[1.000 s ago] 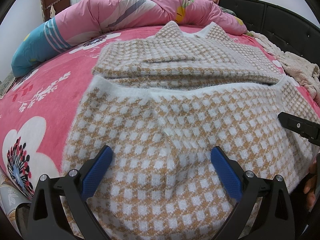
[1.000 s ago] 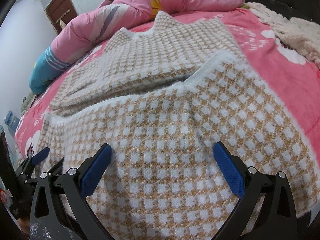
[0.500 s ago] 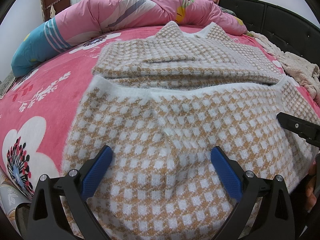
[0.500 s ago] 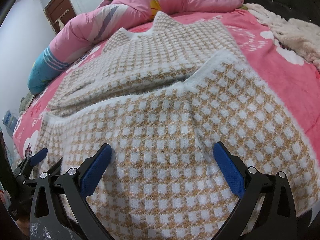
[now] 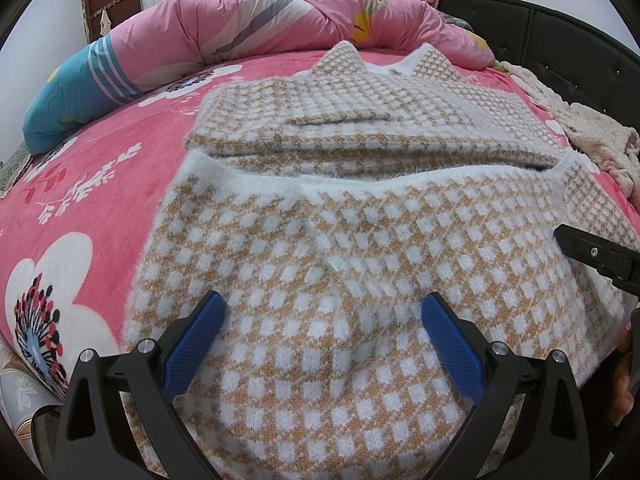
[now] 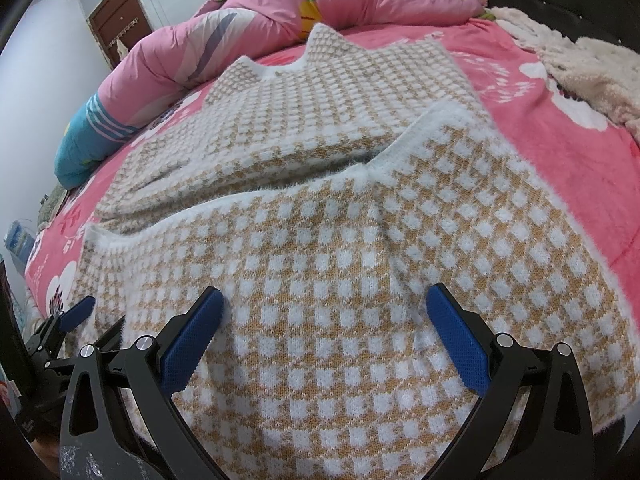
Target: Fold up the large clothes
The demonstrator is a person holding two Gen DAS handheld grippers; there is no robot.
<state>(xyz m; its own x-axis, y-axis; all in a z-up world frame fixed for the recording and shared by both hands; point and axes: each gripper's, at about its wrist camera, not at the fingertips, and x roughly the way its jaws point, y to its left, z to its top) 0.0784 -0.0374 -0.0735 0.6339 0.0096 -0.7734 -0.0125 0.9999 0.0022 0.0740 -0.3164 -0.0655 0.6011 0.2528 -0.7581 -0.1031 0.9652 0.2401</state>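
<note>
Bed: pink floral blanket [image 5: 100, 184], rolled pink quilt [image 5: 248, 28] along the frame's top.
Sweater: tan-and-white checked sweater [image 5: 360, 248] fills the centre, its lower part folded up.
My left gripper [image 5: 320, 340]: jaws wide, above the fabric.
My right gripper [image 6: 326, 332]: wide, likewise.

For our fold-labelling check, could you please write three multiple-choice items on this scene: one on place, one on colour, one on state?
1. Where does the checked sweater lie?
A on the pink floral bedsheet
B on the floor
C on a chair

2. What colour are the left gripper pads?
A red
B blue
C green

3. How do the right gripper jaws stand?
A shut on cloth
B open
C out of view

Key: 1 A, the sheet shows around it; 2 B, blue textured pads; 3 B, wide apart over the sweater, pinching nothing.
</note>
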